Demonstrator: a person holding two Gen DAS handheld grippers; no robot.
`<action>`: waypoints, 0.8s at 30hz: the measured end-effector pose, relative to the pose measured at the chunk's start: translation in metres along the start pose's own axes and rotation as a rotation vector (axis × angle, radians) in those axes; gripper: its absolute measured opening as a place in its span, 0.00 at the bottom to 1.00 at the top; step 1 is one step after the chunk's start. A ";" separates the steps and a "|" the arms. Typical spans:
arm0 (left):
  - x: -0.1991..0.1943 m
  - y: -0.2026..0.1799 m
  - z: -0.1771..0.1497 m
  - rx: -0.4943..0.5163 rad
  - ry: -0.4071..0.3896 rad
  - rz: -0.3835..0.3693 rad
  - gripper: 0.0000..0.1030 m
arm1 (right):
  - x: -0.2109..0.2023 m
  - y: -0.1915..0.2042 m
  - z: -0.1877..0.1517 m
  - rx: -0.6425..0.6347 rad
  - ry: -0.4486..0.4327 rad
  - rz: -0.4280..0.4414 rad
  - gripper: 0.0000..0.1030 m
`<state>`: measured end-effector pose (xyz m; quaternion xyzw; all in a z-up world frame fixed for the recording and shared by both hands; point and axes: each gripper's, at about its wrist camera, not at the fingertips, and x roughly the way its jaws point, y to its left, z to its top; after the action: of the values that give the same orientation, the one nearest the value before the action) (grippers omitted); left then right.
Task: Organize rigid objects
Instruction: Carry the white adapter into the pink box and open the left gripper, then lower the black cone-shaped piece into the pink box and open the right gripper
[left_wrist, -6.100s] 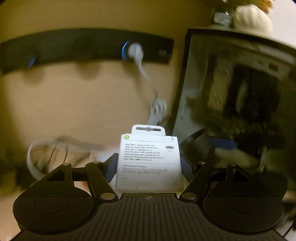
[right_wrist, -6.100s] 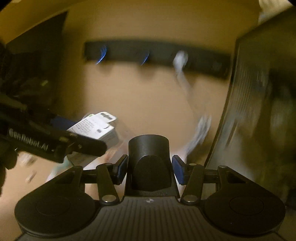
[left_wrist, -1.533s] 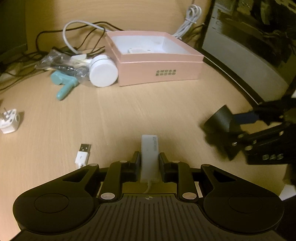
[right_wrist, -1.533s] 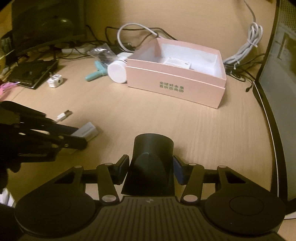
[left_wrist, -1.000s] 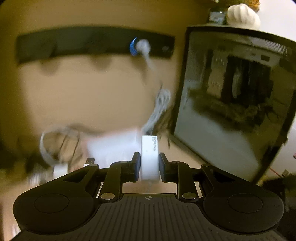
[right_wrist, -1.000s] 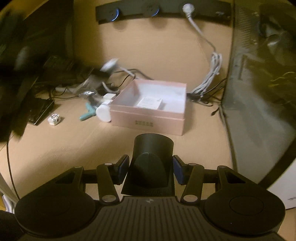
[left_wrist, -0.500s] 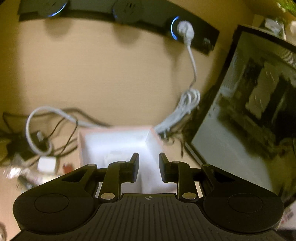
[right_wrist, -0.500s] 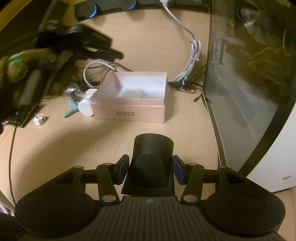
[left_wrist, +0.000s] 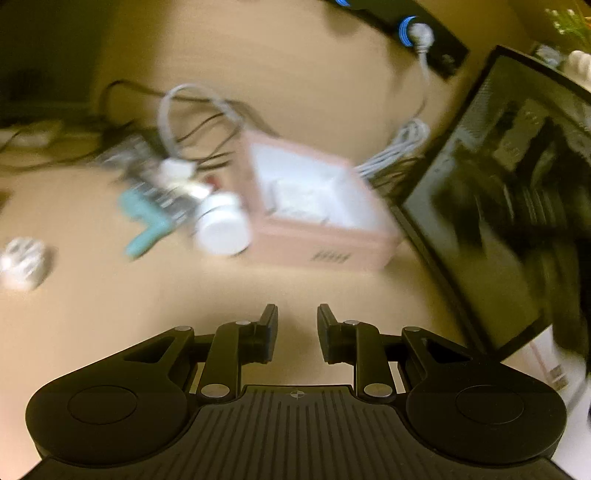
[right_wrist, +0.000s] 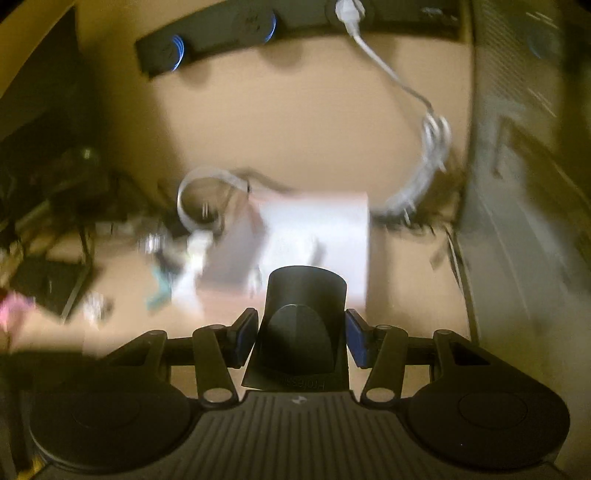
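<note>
Stretching ahead of both grippers is a light wooden desk (left_wrist: 110, 295) backed by a tan wall carrying a black socket strip (right_wrist: 295, 26) with blue-ringed outlets. The left gripper (left_wrist: 297, 326) has its jaws nearly together with nothing between them; the pink box (left_wrist: 314, 221) sits ahead and a white jar (left_wrist: 221, 229) ahead-left. The right gripper (right_wrist: 301, 334) clamps a black cylindrical object (right_wrist: 304, 325), the blurred box just beyond it.
</note>
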<state>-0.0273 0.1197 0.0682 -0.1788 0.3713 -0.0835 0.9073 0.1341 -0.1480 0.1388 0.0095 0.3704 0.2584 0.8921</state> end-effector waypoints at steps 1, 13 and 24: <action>-0.006 0.005 -0.005 -0.006 0.001 0.013 0.25 | 0.017 0.002 0.017 0.004 0.006 -0.003 0.49; -0.072 0.098 -0.052 -0.167 -0.012 0.207 0.25 | 0.155 -0.009 0.087 0.087 0.088 -0.157 0.63; -0.077 0.158 0.000 -0.087 -0.155 0.350 0.25 | 0.102 0.089 -0.010 -0.167 -0.030 -0.191 0.73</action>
<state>-0.0794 0.2875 0.0566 -0.1563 0.3290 0.1056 0.9253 0.1473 -0.0254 0.0829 -0.0961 0.3335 0.2020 0.9158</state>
